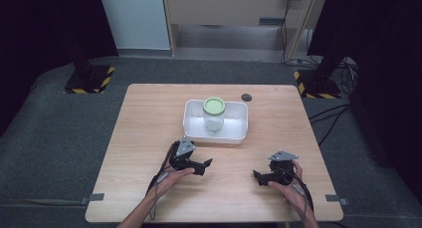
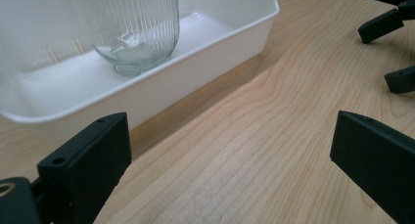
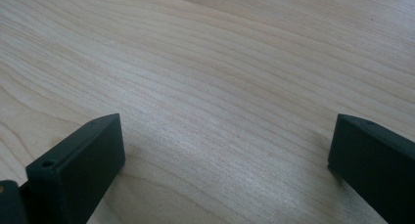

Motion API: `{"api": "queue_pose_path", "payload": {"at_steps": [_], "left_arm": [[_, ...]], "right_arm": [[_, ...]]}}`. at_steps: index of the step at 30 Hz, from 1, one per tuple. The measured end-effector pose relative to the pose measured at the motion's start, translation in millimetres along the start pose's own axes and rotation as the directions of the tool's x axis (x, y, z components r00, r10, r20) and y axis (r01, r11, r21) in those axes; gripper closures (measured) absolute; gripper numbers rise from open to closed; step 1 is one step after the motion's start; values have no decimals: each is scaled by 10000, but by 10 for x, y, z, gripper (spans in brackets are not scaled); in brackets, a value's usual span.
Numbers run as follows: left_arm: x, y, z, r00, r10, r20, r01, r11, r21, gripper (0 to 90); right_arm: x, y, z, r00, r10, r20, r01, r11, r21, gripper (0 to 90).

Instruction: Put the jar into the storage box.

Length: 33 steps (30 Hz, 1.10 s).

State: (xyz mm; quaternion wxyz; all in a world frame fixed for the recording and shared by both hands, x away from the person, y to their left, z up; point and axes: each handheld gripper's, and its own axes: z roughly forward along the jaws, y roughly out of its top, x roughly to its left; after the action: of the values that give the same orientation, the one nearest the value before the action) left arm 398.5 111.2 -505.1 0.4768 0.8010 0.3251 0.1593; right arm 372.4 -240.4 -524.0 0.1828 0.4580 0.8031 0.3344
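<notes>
Grippers both idle low over worktop (image 1: 149,138), jaws wide apart, nothing held. Left gripper (image 1: 208,163) near front wall of white tray (image 1: 191,131), pointed right; right gripper (image 1: 255,175) farther right, pointed left over bare wood. Ribbed glass jar (image 1: 214,119) upright inside tray, green lid (image 1: 214,106) on. Small dark object (image 1: 246,96) beyond tray. Likely pre-approach step; next probably needed: one gripper steadying jar body, other closing on lid, tray wall avoided.
</notes>
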Motion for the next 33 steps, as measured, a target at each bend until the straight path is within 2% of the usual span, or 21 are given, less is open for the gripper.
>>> {"api": "queue_pose_path", "payload": {"at_steps": [5, 33], "left_arm": [[20, -52, -10, 9999, -163, 17, 163, 9998, 97, 5], [77, -209, -201, 9994, -267, -223, 273, 9993, 237, 6]], "right_arm": [[0, 0, 0, 10000, -1, 1, 1, 10000, -1, 2], [0, 0, 0, 10000, 1, -1, -1, 10000, 0, 2]]}}
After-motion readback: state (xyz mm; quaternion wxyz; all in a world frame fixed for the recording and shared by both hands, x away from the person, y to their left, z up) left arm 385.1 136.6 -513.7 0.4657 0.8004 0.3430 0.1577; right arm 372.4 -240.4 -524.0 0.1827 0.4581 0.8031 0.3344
